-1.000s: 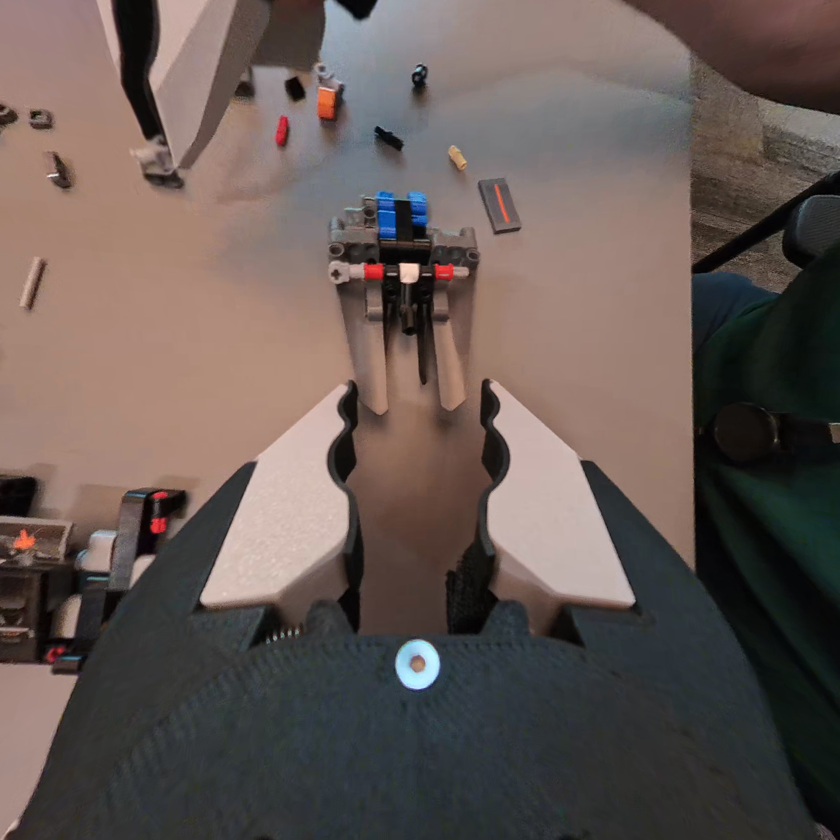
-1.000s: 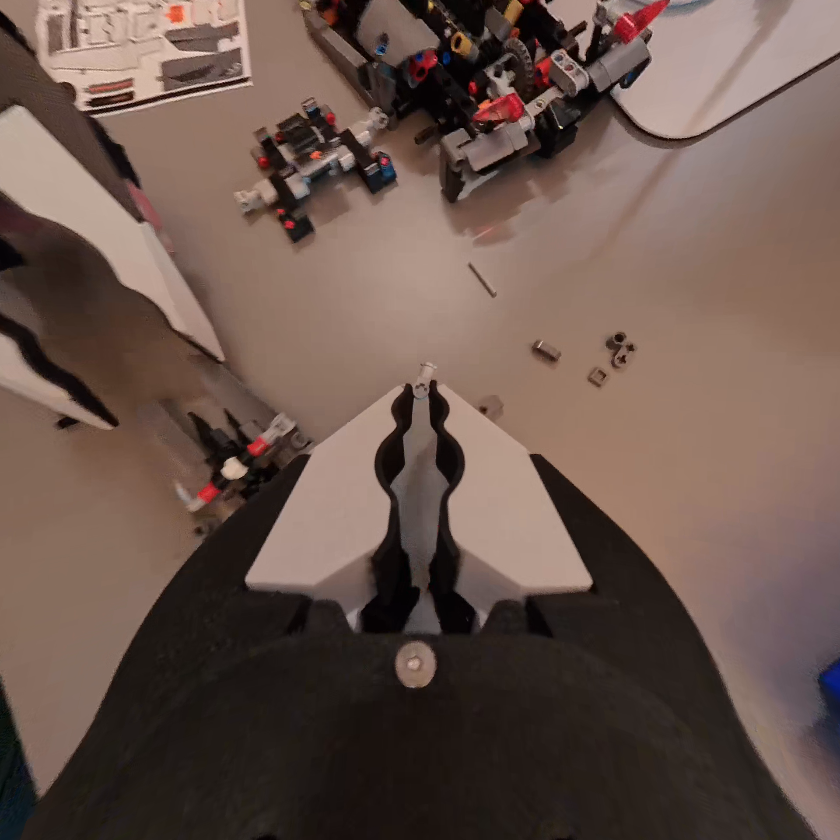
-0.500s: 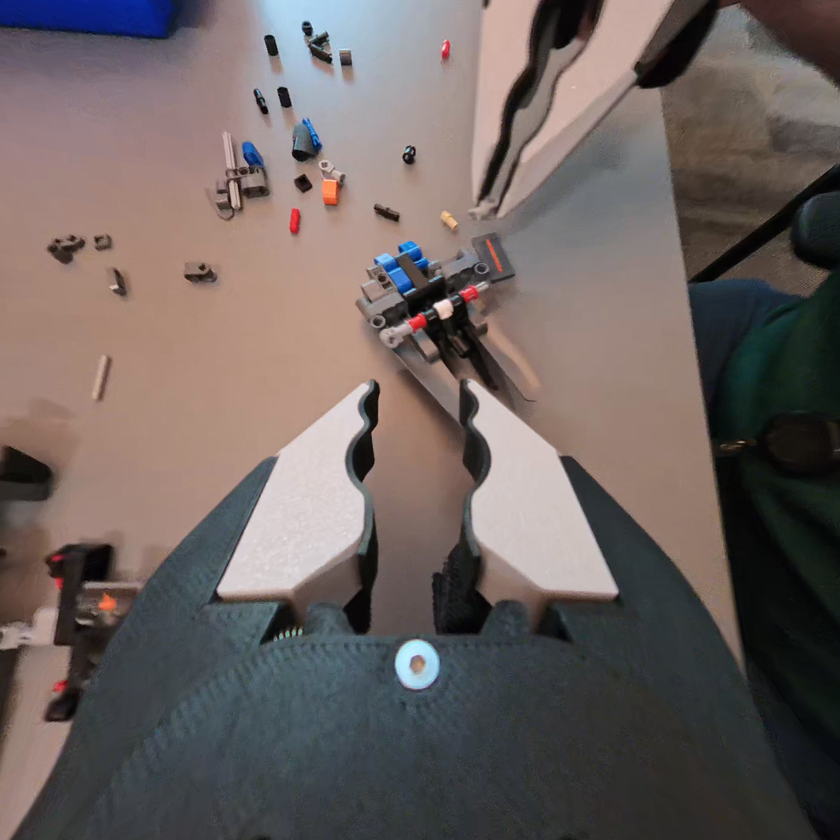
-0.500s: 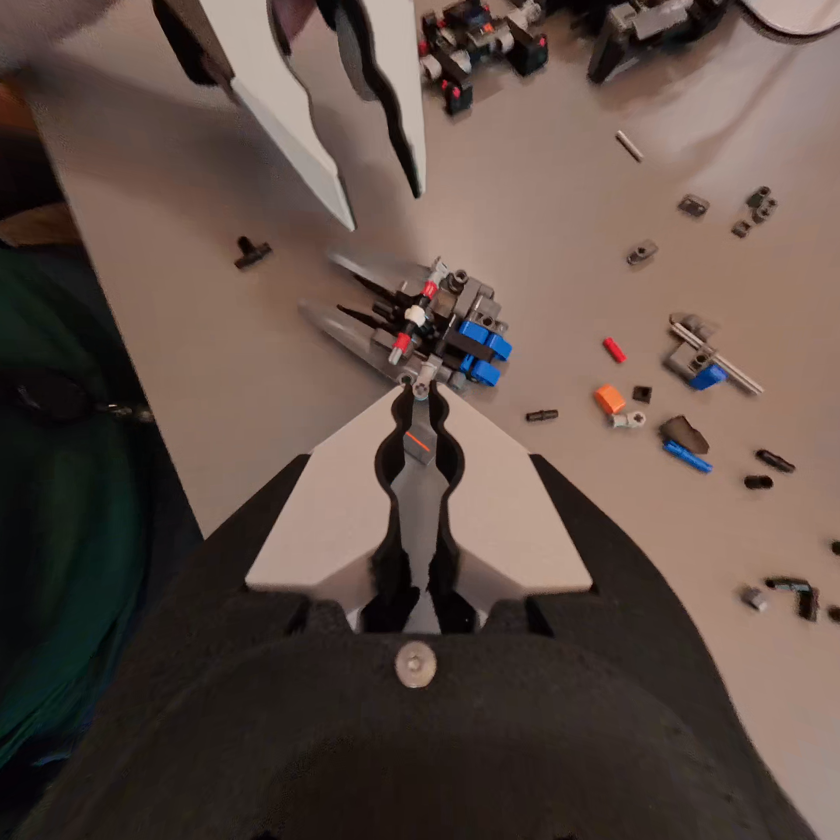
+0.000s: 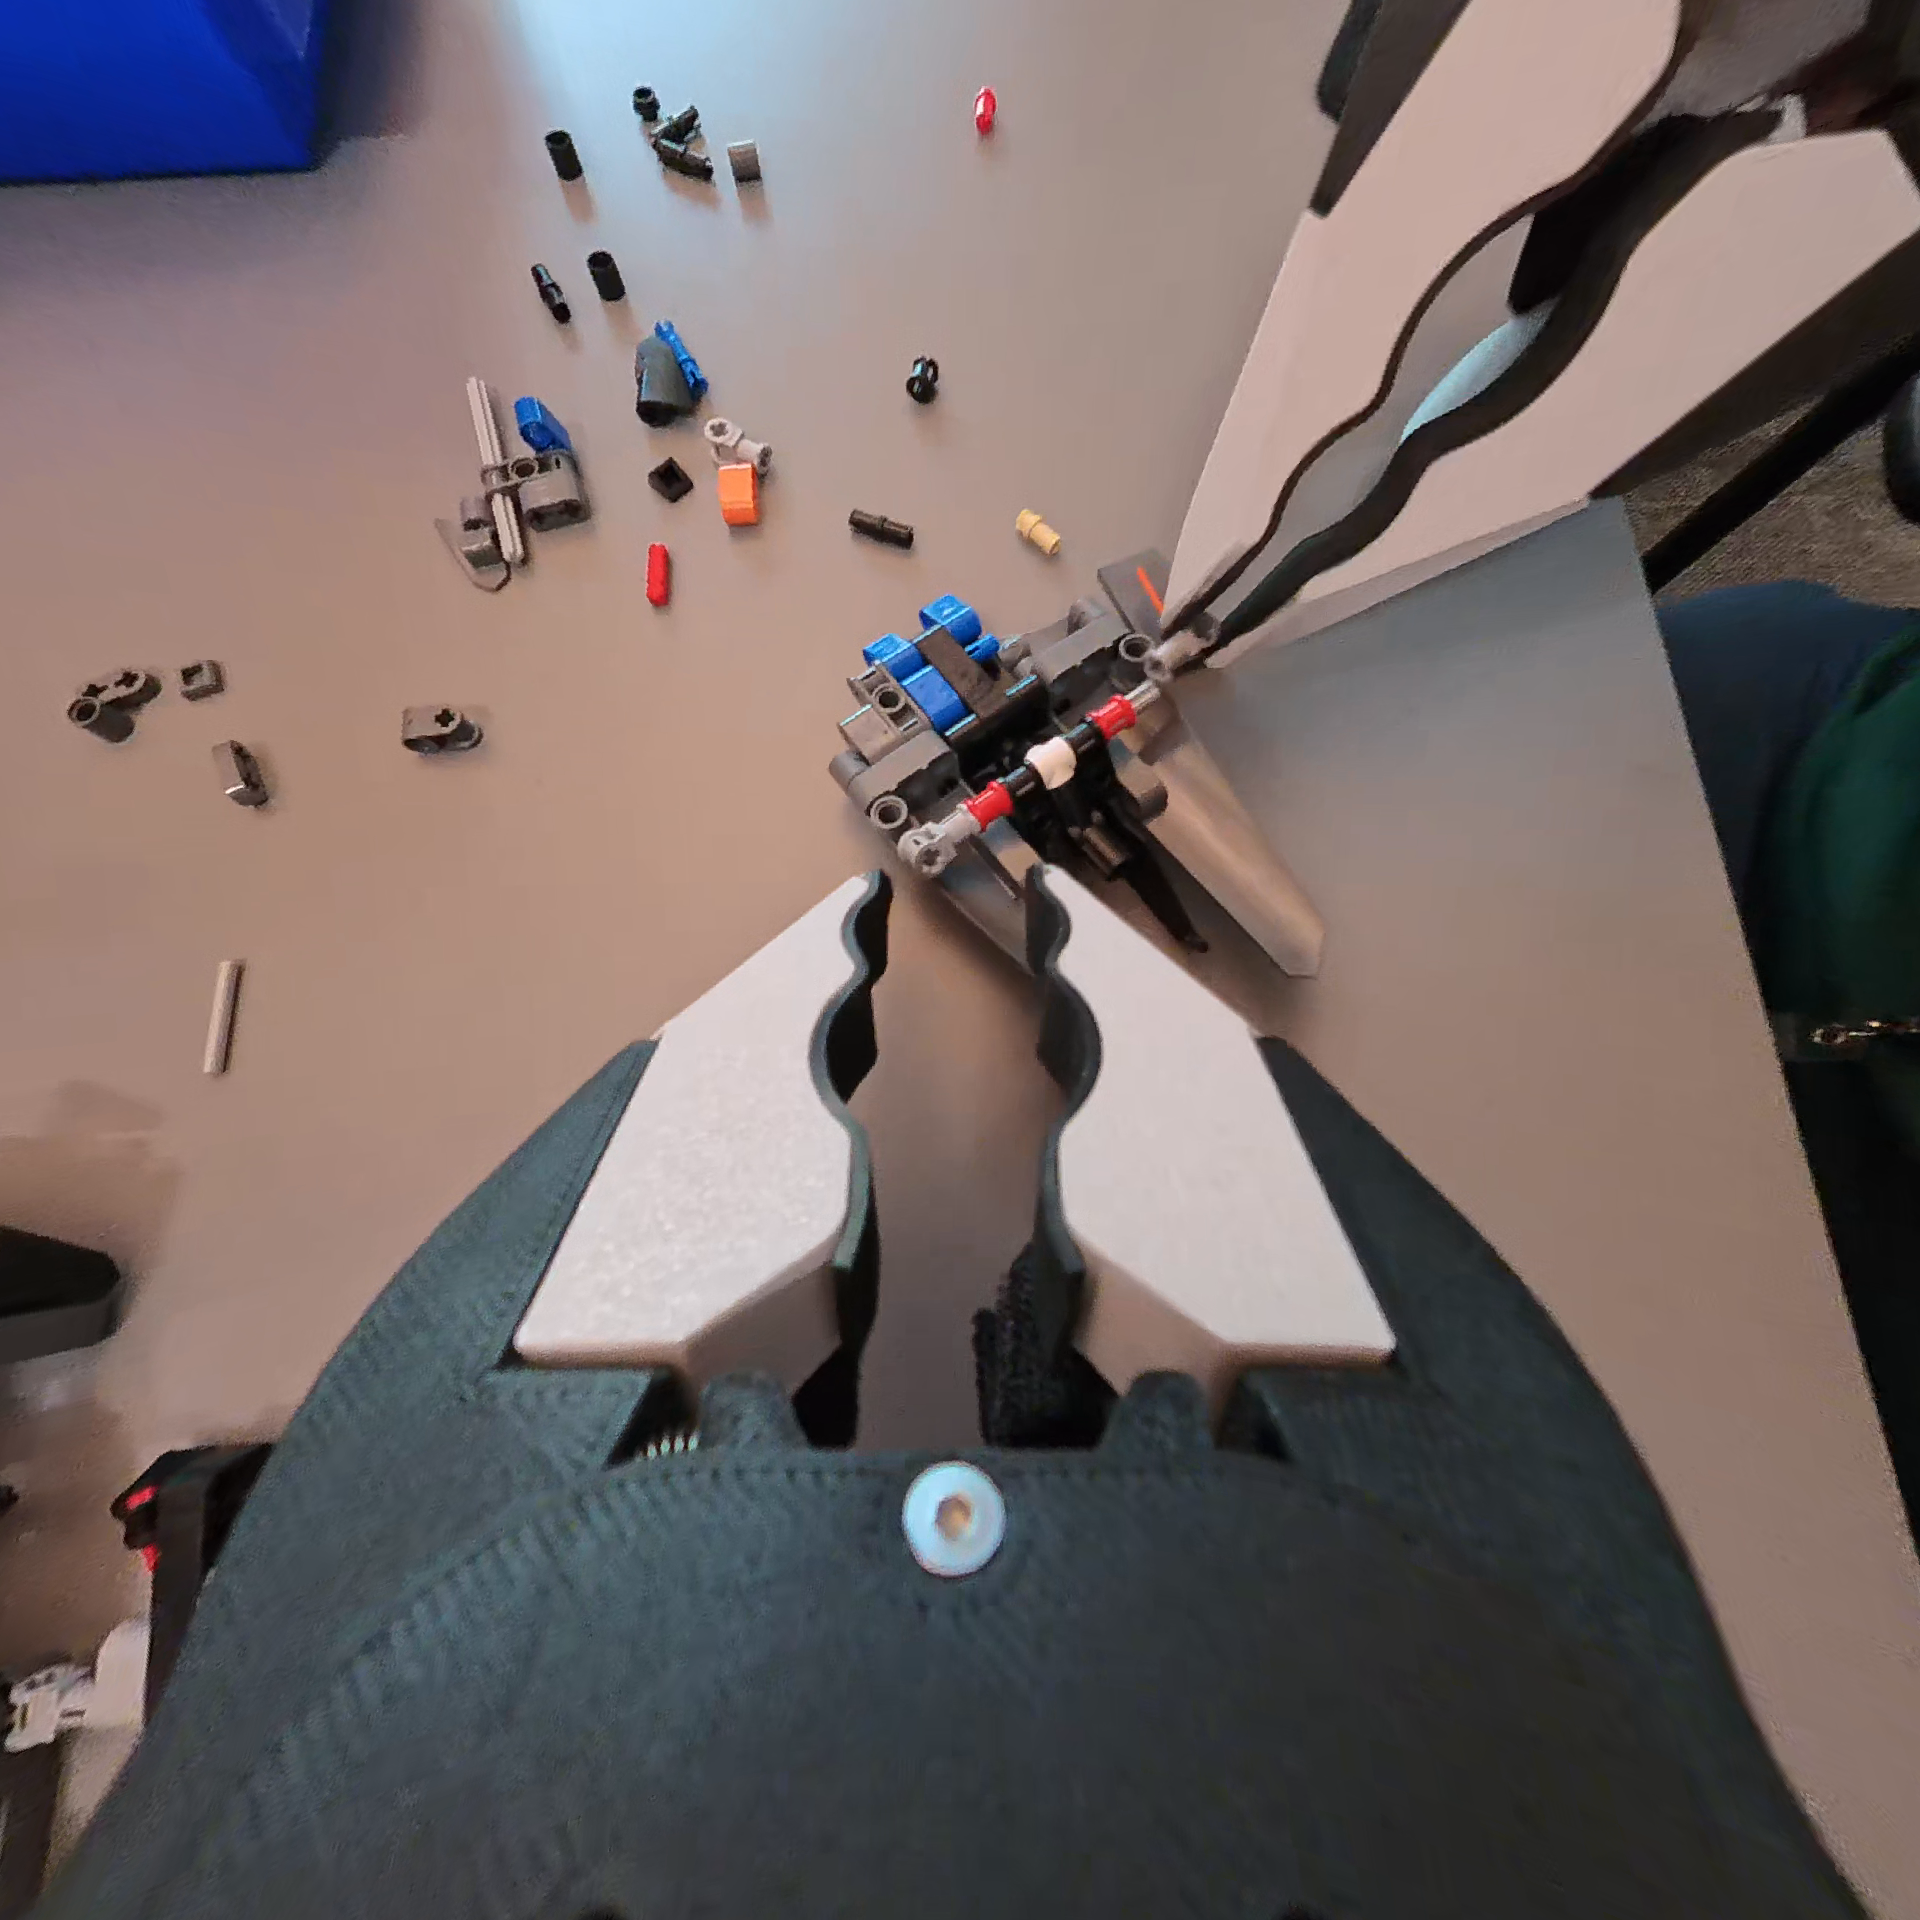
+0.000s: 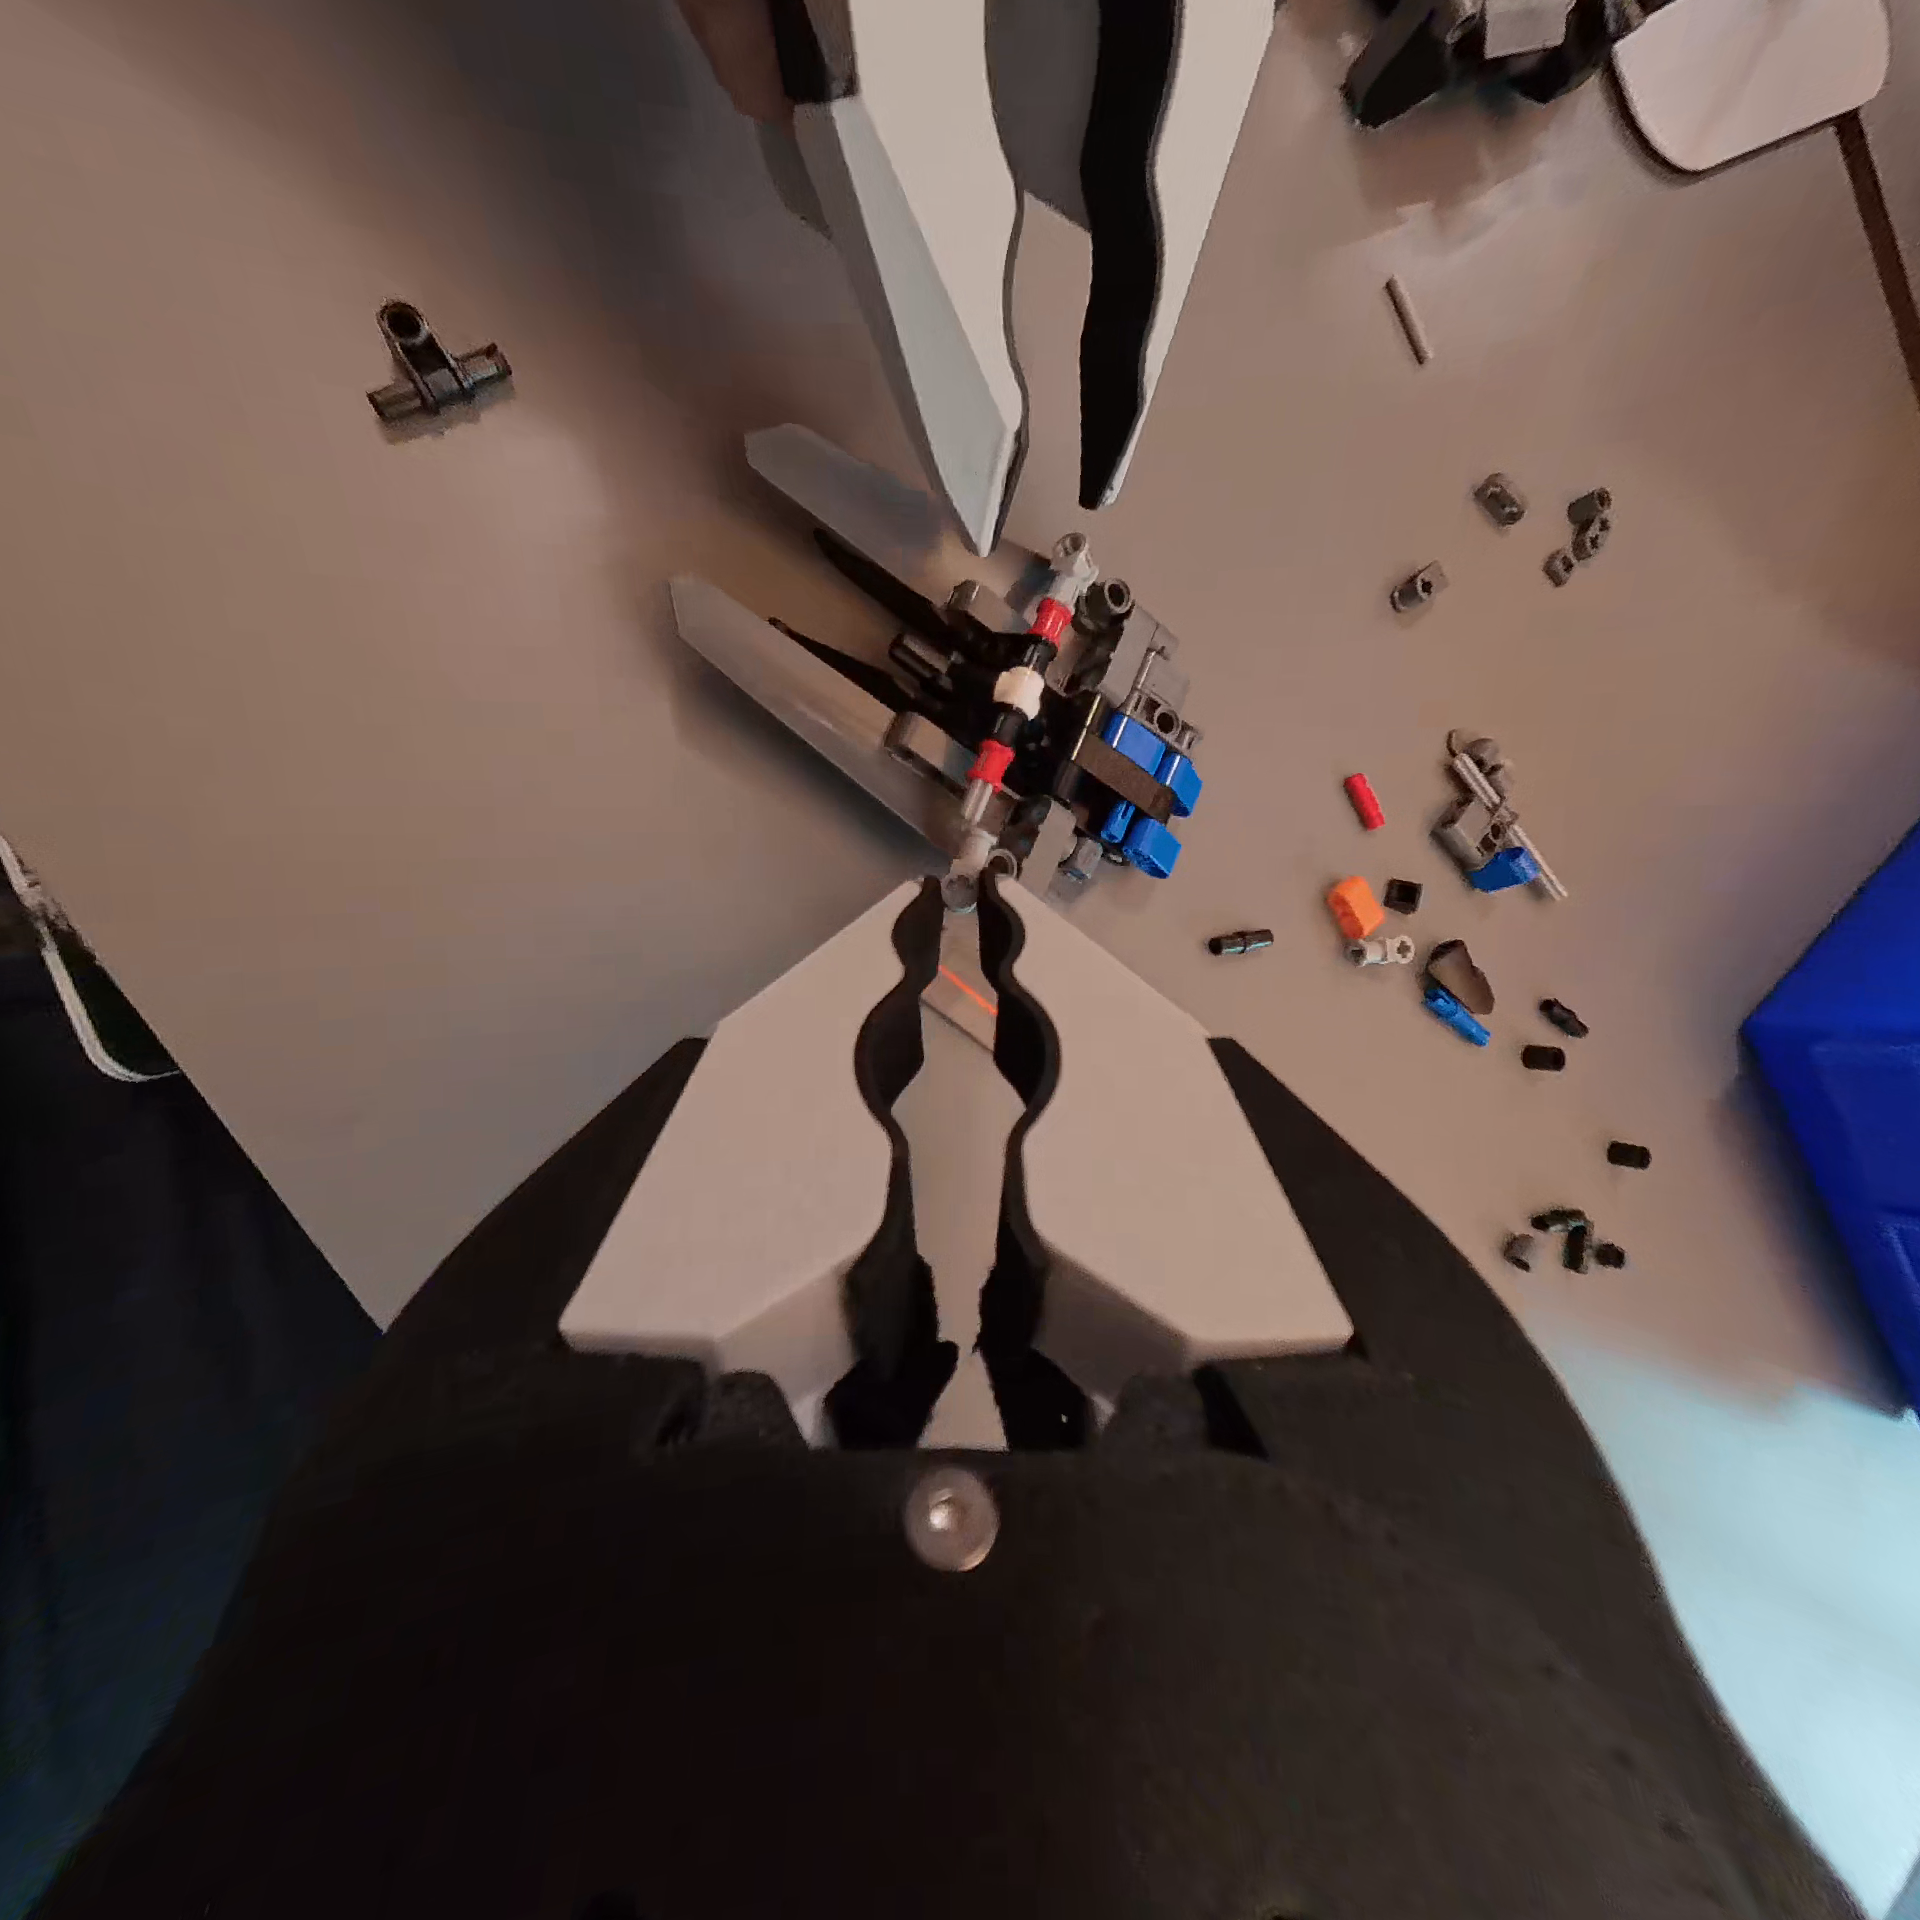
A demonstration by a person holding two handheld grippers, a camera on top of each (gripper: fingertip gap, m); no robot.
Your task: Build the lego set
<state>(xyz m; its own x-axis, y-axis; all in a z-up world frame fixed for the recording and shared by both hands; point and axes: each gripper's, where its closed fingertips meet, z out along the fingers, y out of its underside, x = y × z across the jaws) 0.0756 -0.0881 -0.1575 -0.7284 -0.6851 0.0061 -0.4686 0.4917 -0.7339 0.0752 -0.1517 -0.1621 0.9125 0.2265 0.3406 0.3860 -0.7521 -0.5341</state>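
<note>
Grey tabletop (image 5: pixel 312 935) filled both views. Nearest, the left gripper (image 5: pixel 958 891) stood with fingers apart, holding nothing, its tips just short of the grey wing blades of the lego assembly (image 5: pixel 1013 743) (one blade partly hidden behind a finger). Across it, the right gripper (image 6: pixel 956 883) had its fingers pinched together on a small grey connector (image 6: pixel 966 868) at the end of the assembly's red-and-white axle; whether the connector was seated was hard to make out. Beyond lay loose pieces (image 5: pixel 665 457), and a blue box (image 5: pixel 145 83) was cut off at the edge.
</note>
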